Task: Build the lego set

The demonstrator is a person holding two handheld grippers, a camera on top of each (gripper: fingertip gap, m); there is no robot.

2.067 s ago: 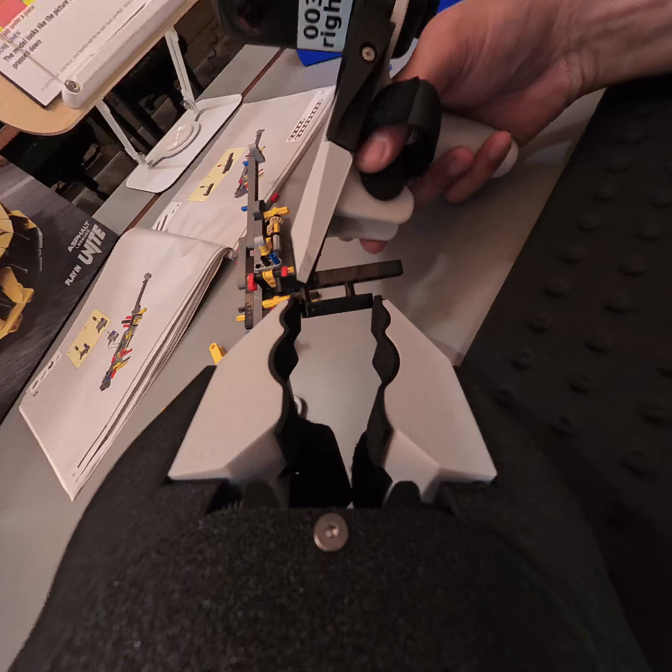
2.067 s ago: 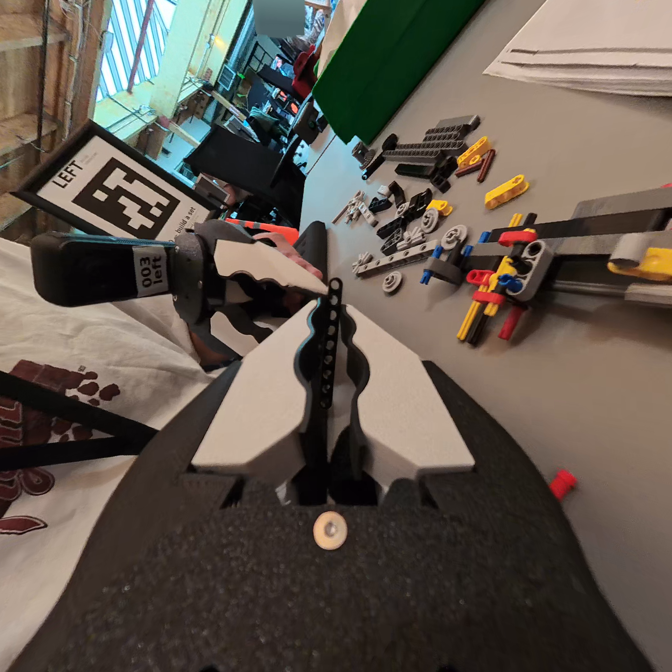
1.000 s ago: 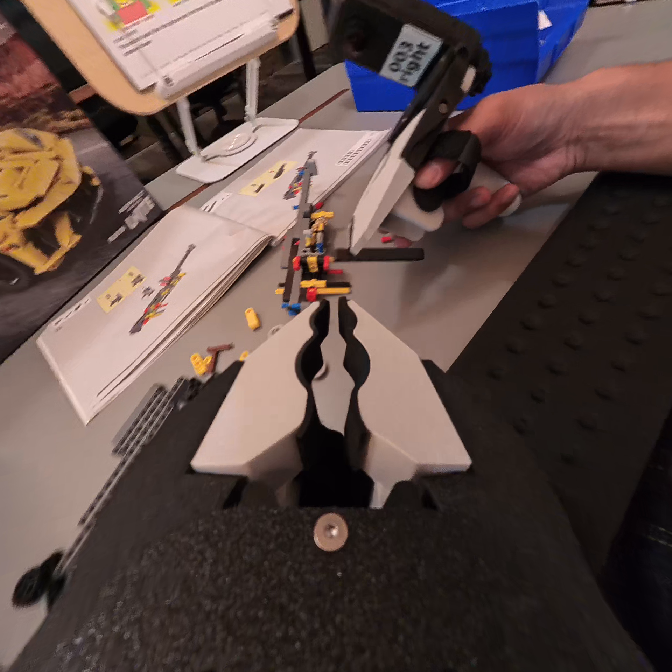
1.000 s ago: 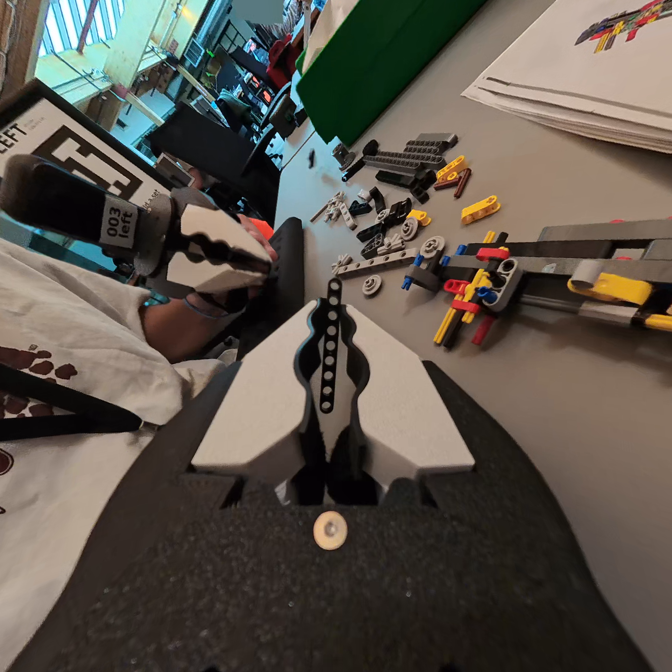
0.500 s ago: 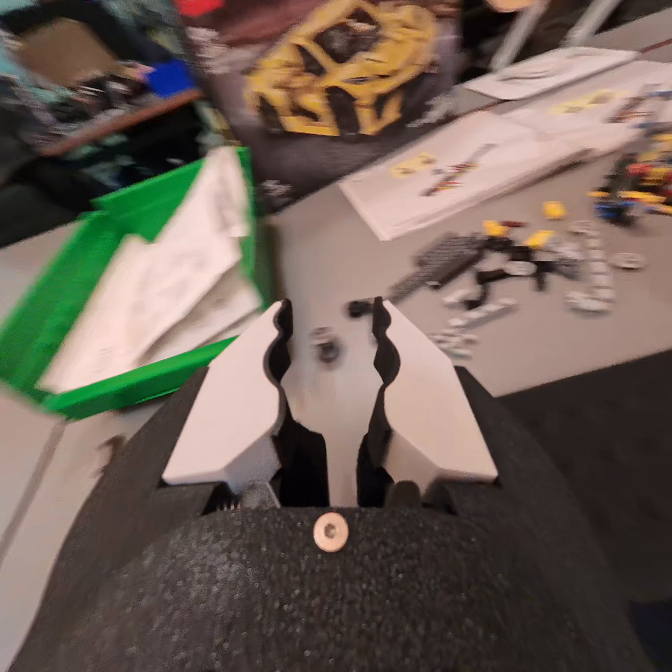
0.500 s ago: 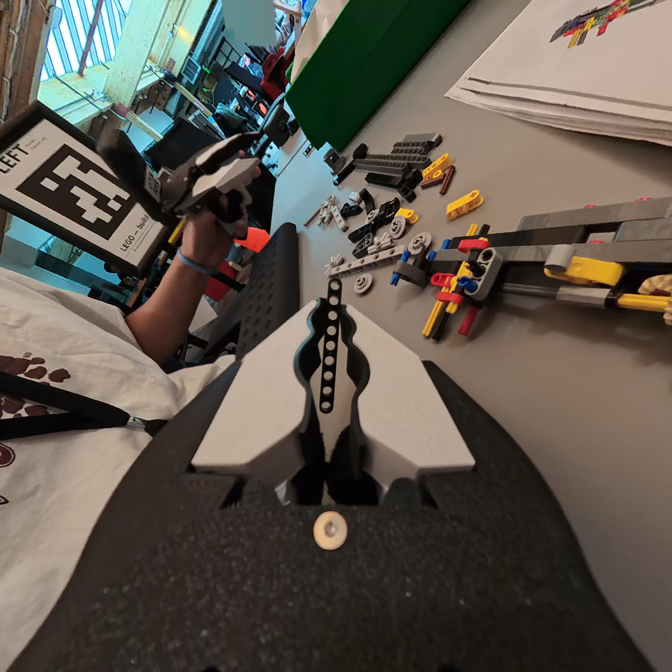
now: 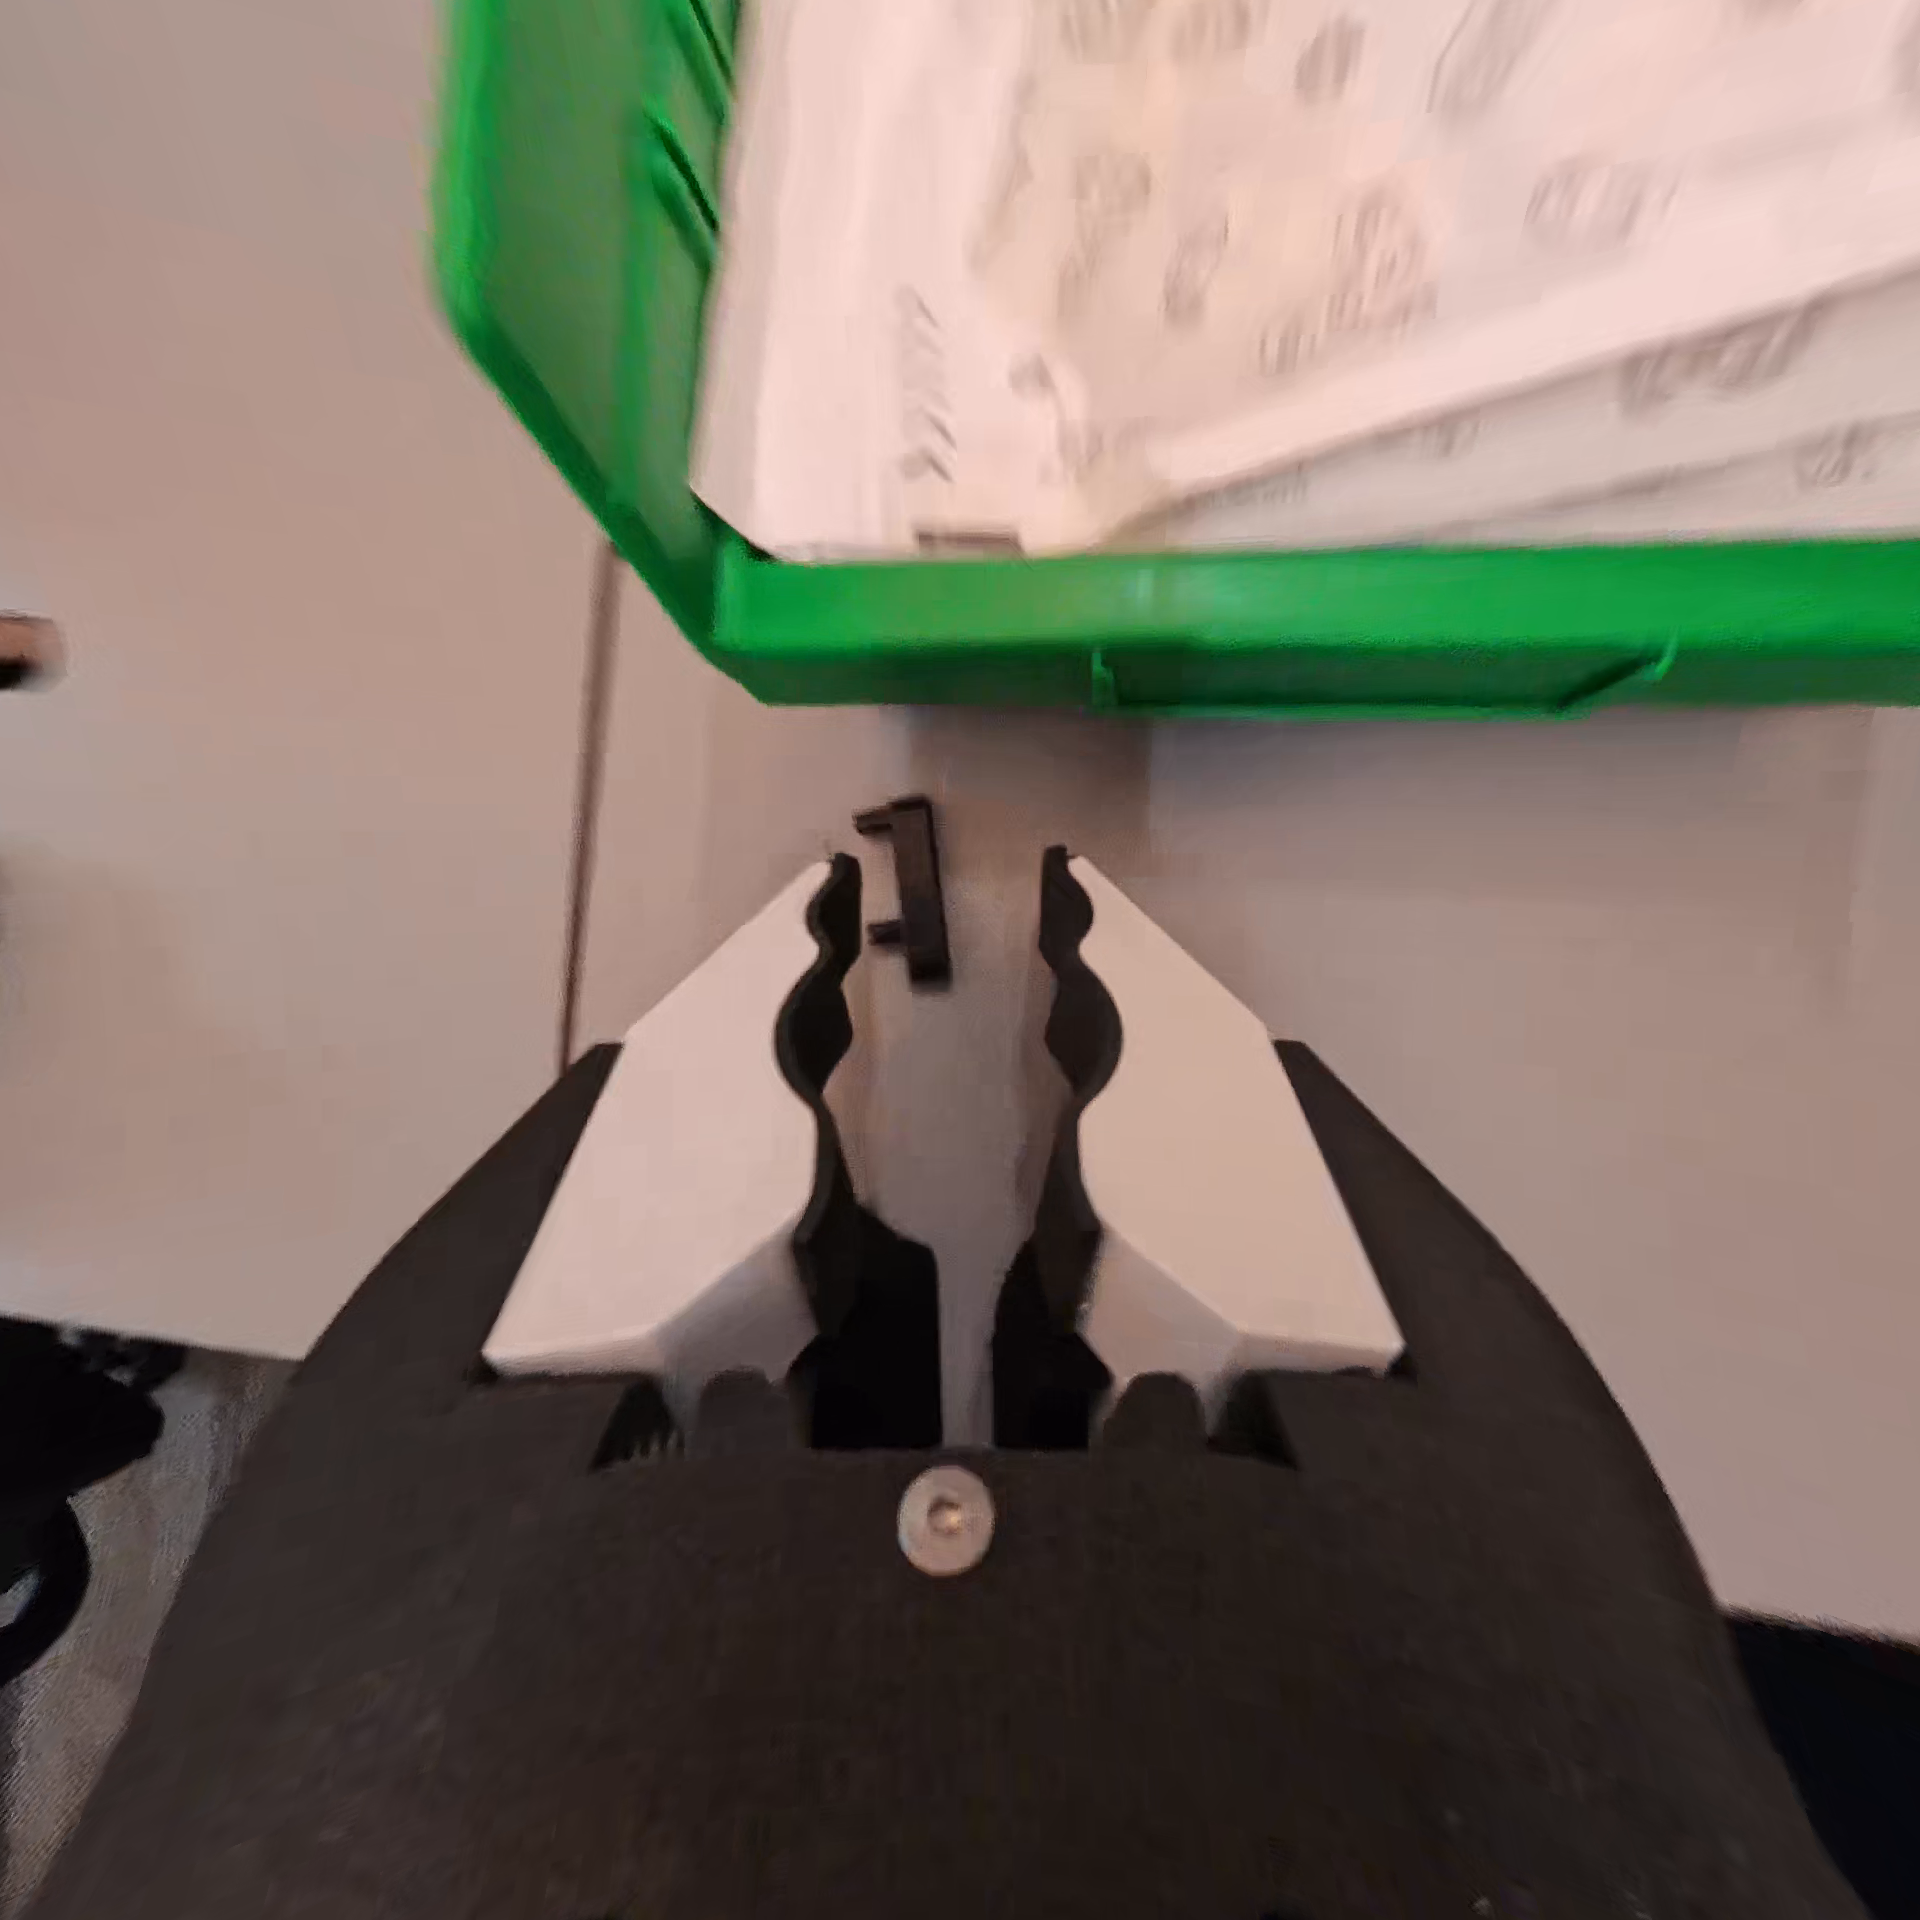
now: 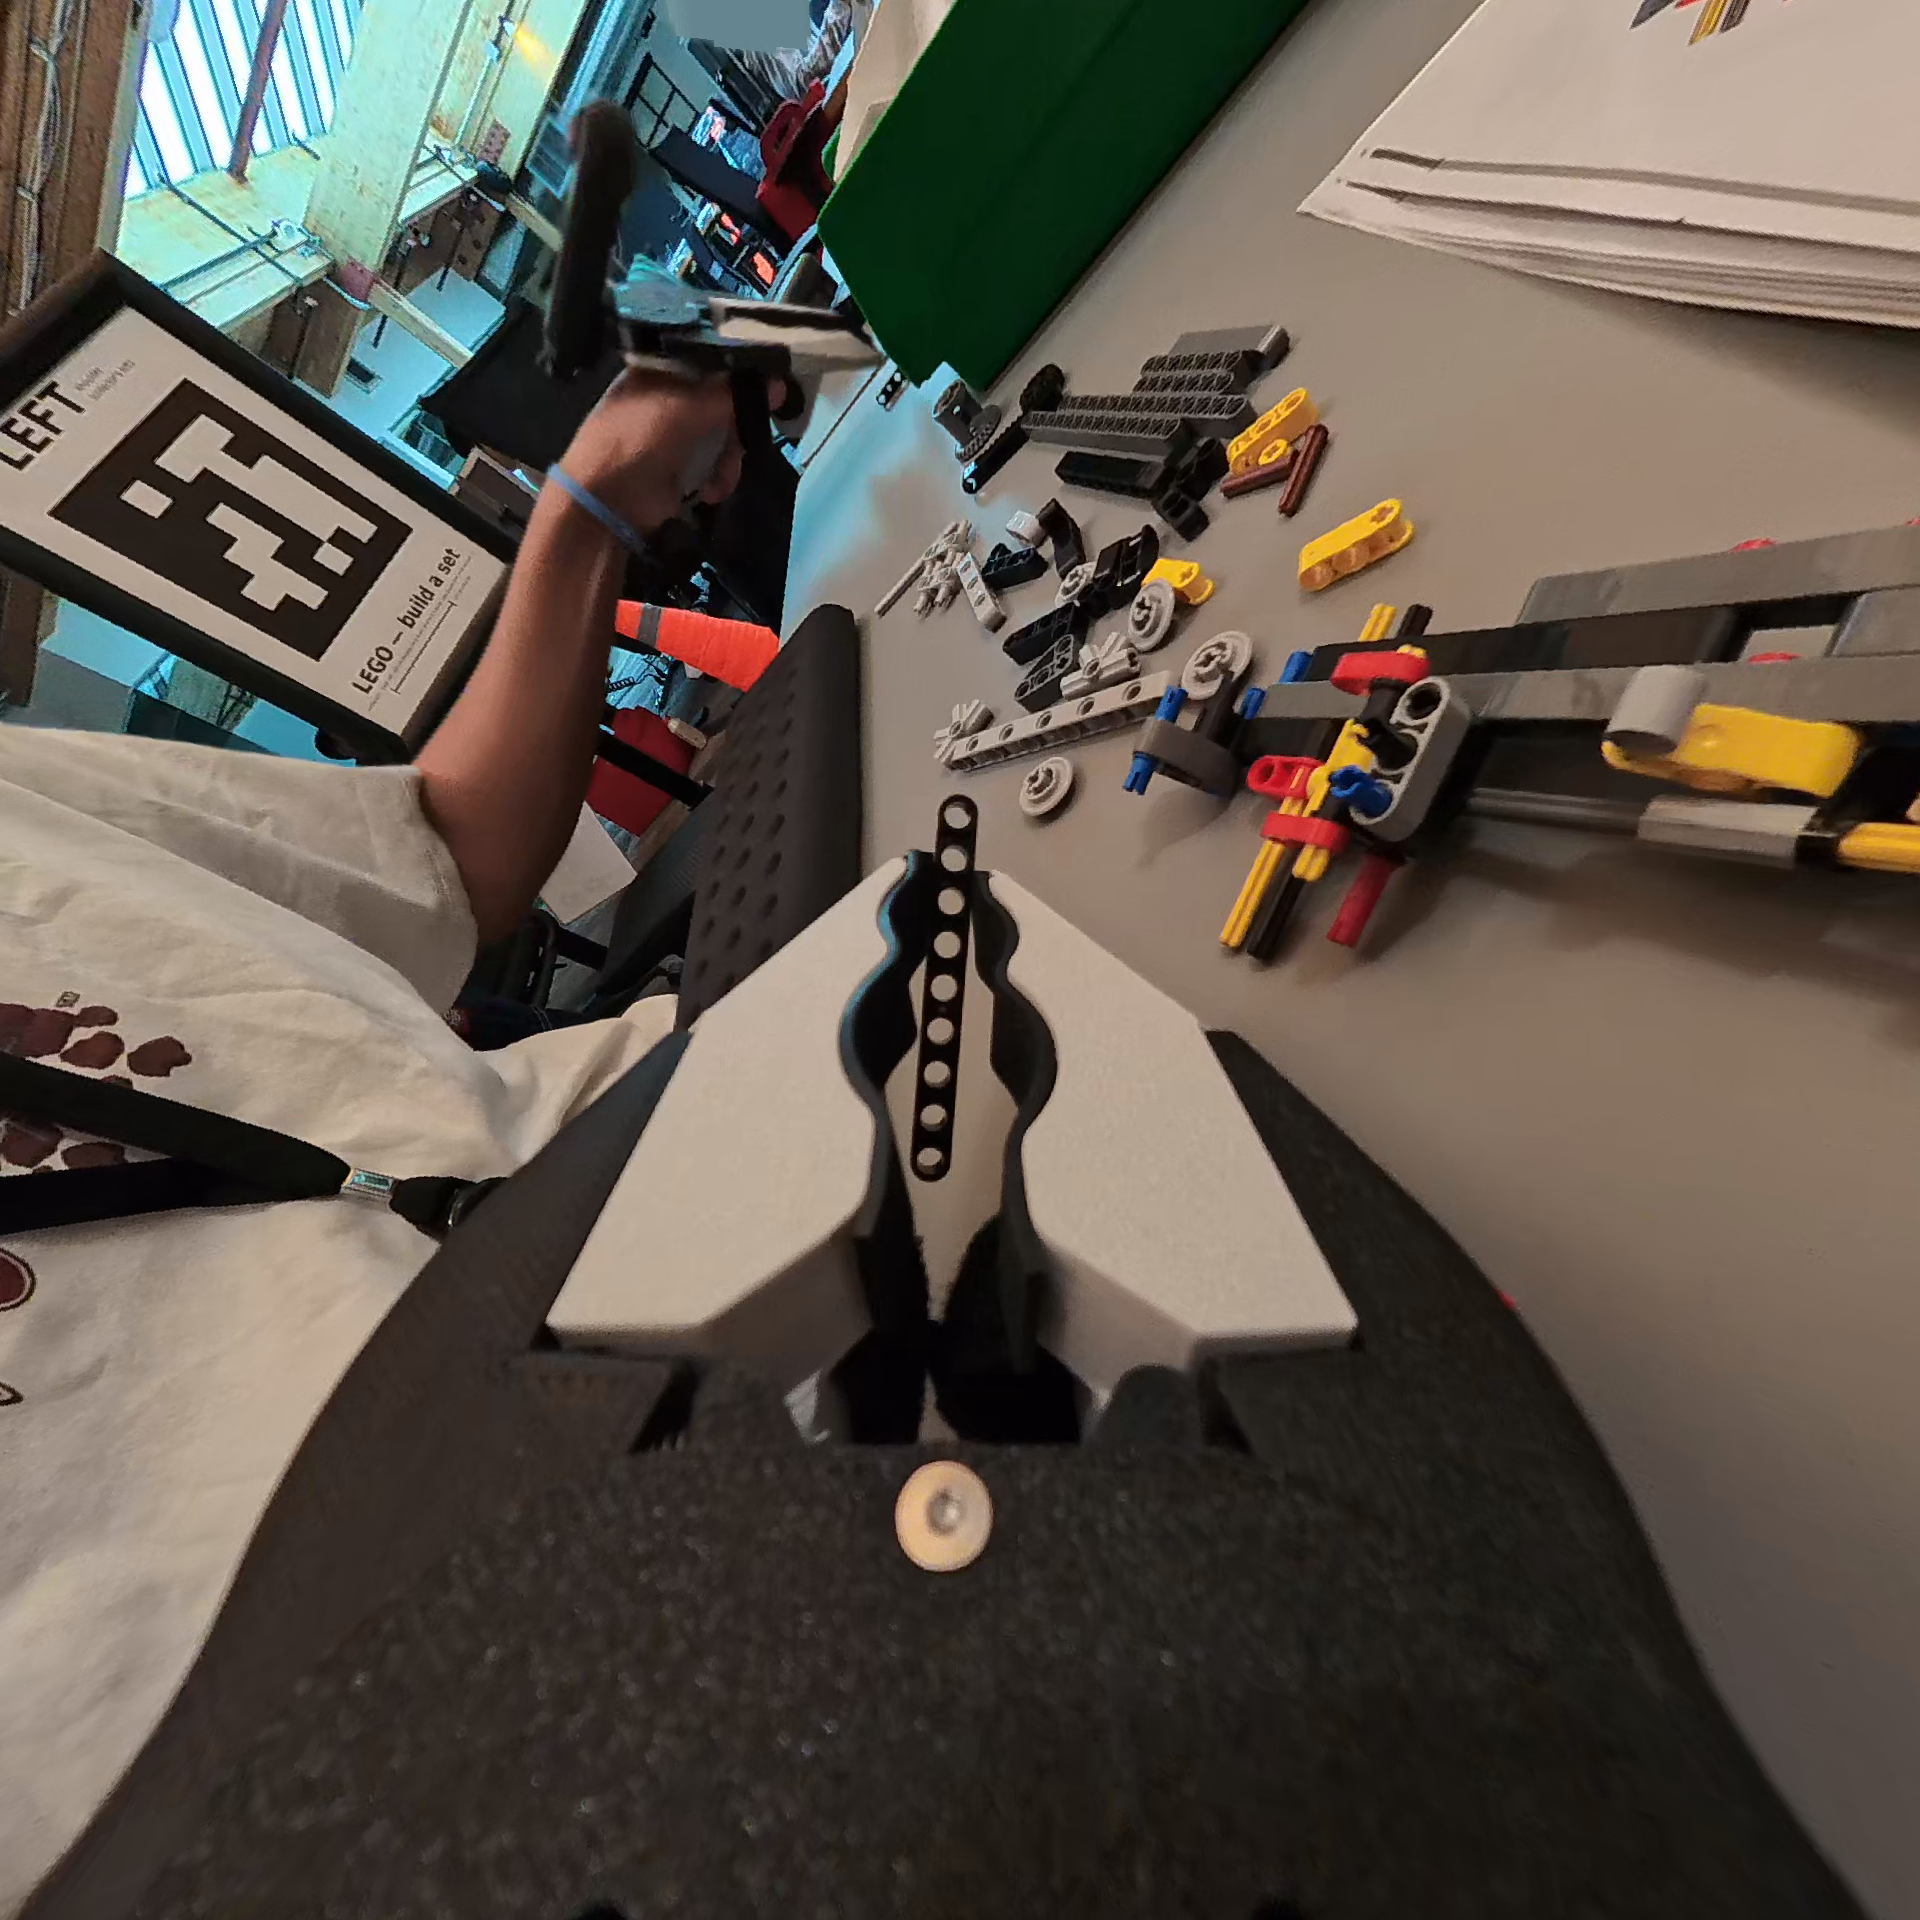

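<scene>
My left gripper (image 7: 948, 860) is open, pointing down at the grey table just in front of a green bin (image 7: 1247, 634). A small black Lego piece (image 7: 914, 904) lies on the table between the fingertips, closer to the left finger and untouched. My right gripper (image 8: 951, 873) is shut on a long black beam with holes (image 8: 943, 1018), held above the table. The part-built grey, yellow and red model (image 8: 1558, 707) lies on the table to its right. The left gripper also shows far off in the right wrist view (image 8: 831, 338), held by a hand near the green bin (image 8: 1039, 156).
Loose Lego pieces (image 8: 1101, 592) lie scattered between the bin and the model. An open instruction booklet (image 8: 1662, 156) lies at the far right. A black studded mat (image 8: 779, 748) runs along the table's near edge. White paper bags (image 7: 1299, 260) fill the bin. About 55 cm separates my left fingertips from my right.
My left gripper swung away from the model and the right gripper, past the loose pieces to the green bin, and opened wider. My right gripper held the black beam almost still.
</scene>
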